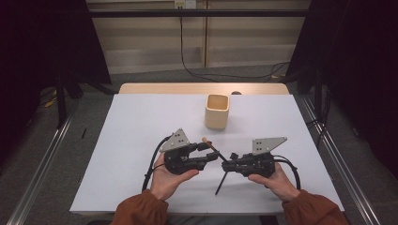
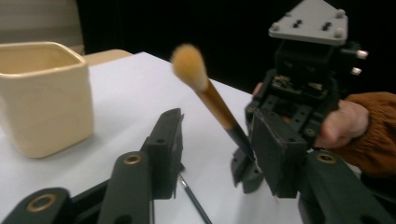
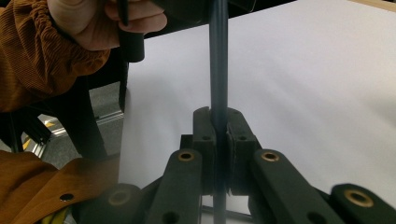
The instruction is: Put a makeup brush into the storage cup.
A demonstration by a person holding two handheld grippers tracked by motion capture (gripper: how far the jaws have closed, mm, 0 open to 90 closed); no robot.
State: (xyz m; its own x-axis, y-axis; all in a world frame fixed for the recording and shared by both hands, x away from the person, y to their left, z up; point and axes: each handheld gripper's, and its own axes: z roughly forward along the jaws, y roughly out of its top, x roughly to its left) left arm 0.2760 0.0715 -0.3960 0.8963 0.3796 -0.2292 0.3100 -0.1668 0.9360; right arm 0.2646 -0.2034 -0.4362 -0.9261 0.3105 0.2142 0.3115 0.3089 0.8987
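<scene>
The right hand-held gripper is clamped on the dark handle of a makeup brush, held above the white desk near a cream cup. The left hand-held gripper has its jaws apart around the brush's bristle end, seemingly not touching it.

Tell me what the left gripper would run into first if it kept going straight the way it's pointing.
Most likely the makeup brush, whose handle crosses between the left gripper's jaws, held by the right gripper. That gripper sits just behind it, though depth is hard to judge.
</scene>
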